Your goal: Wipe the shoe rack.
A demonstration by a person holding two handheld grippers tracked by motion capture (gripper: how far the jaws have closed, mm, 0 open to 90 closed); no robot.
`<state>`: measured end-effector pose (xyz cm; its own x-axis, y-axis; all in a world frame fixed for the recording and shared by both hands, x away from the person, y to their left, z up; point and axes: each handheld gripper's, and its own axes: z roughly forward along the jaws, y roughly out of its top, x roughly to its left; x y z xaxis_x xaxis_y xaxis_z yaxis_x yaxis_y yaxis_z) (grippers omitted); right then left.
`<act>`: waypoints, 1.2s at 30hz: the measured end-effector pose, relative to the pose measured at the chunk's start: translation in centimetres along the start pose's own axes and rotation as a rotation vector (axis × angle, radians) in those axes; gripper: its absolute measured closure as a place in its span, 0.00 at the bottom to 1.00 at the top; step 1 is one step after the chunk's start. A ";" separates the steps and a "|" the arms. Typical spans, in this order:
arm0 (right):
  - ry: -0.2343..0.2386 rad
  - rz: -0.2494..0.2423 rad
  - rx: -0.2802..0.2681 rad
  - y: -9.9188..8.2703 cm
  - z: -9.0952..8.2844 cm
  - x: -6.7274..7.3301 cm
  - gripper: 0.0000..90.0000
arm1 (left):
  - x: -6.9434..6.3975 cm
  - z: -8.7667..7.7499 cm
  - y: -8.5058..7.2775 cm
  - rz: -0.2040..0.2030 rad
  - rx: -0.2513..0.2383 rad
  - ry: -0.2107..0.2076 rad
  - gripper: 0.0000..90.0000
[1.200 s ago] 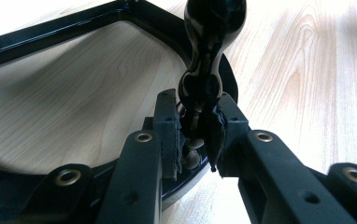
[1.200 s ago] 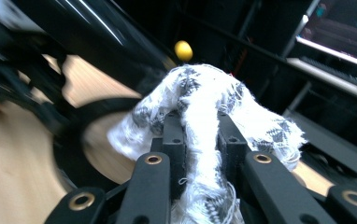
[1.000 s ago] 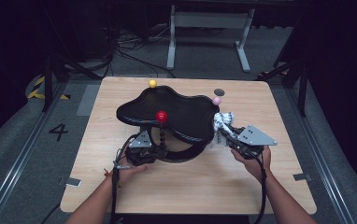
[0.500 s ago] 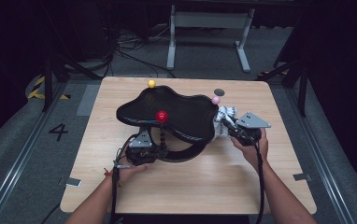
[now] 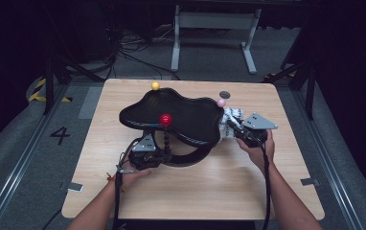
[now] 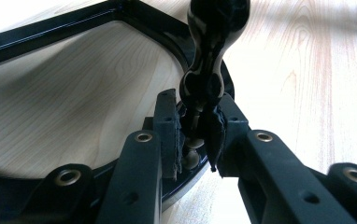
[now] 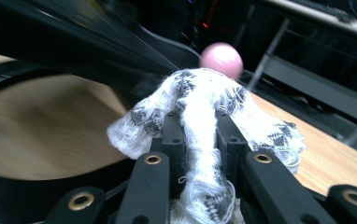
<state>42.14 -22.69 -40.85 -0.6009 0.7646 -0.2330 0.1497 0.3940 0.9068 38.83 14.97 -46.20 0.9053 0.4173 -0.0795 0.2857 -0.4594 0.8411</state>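
1. Left gripper (image 6: 197, 135): jaws shut tight on the black post (image 6: 204, 84) of the stand, low down near its bottom. In the high view this gripper (image 5: 145, 151) sits lower left of centre, w/ the person's hand under it.
2. Right gripper (image 7: 200, 140): jaws pinch a white cloth (image 7: 200, 107) w/ grey marks. Cloth bunches up over the tips & hangs out both sides. In the high view the gripper (image 5: 234, 125) is right of centre & the cloth (image 5: 230, 117) touches the tray's right edge.
3. Pink ball (image 7: 222, 59) is just above the cloth, top middle of the right gripper view.
4. Black wavy tray (image 5: 171, 115) sits up on the stand, mid frame in the high view.
5. Red ball (image 5: 165, 119) sits at the tray's near edge, on top of the post.
6. Yellow ball (image 5: 155, 86) is at the tray's far edge, upper middle.
7. Black ring base (image 6: 50, 28) lies flat on the wood table (image 5: 195, 187).
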 end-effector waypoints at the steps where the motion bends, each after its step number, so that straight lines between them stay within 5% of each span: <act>1: 0.011 -0.007 -0.017 0.2 -0.5 0.2 0.86 | 0.0 0.0 0.0 0.000 0.003 0.002 0.84; 10: 0.125 -0.059 -0.124 2.2 -4.8 3.4 0.86 | -0.2 0.1 0.1 0.007 0.002 0.011 0.83; 25: 0.209 -0.119 -0.222 3.6 -10.5 6.9 0.85 | -0.3 0.1 0.0 -0.006 0.002 0.019 0.83; 36: 0.187 -0.164 -0.235 4.6 -11.1 7.8 0.85 | -0.6 0.4 0.1 -0.003 -0.007 0.017 0.84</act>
<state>29.37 -20.59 -34.63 -0.7387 0.5858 -0.3334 -0.1328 0.3585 0.9240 38.41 14.41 -46.28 0.8987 0.4324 -0.0730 0.2864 -0.4528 0.8444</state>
